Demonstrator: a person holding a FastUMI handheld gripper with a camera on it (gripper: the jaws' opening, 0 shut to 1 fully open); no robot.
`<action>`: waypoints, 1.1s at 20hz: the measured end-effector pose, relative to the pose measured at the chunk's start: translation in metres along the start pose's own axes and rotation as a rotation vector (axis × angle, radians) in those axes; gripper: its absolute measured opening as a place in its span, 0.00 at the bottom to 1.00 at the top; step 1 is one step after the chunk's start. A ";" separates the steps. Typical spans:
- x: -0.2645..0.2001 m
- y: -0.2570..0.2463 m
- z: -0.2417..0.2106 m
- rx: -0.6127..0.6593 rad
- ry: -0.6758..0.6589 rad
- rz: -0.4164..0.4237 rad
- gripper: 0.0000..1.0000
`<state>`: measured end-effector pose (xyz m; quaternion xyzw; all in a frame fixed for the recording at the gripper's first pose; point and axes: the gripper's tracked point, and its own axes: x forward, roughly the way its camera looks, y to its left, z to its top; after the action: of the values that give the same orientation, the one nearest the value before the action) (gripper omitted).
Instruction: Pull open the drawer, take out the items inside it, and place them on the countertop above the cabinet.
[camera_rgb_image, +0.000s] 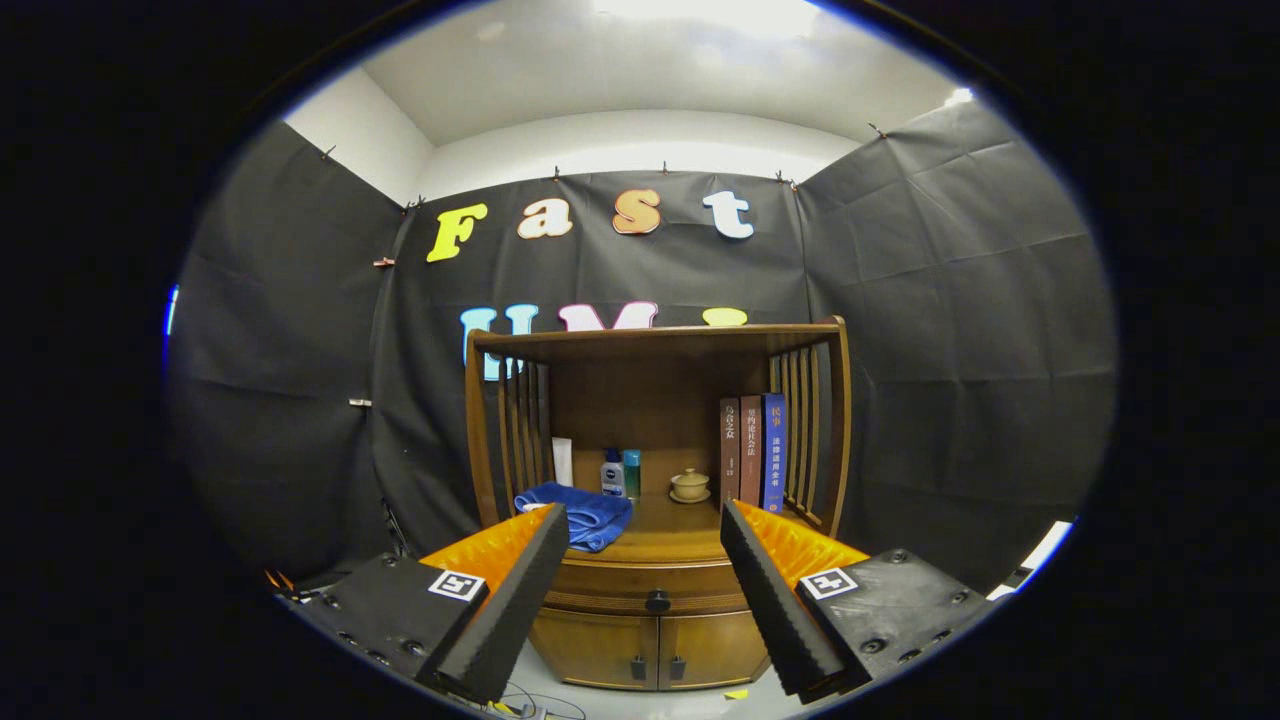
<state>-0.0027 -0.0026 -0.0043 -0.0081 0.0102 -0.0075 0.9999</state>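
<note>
A wooden cabinet stands straight ahead against the booth wall. Its drawer is closed, with a small dark knob at the middle, seen between my fingers. Above the drawer lies the countertop. My gripper is open, with nothing between its fingers, some distance in front of the cabinet and level with the drawer. What is inside the drawer is hidden.
On the countertop lie a folded blue towel, a white bottle, a teal bottle, a small lidded cup on a saucer and three upright books. Two lower doors sit under the drawer. Slatted sides enclose the shelf.
</note>
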 end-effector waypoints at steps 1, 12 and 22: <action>0.000 0.001 0.001 0.000 -0.003 0.001 0.99; 0.005 0.001 -0.005 0.012 -0.002 0.000 0.99; 0.053 0.011 -0.077 0.021 0.081 0.013 0.99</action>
<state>0.0490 0.0060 -0.0826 0.0029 0.0507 -0.0016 0.9987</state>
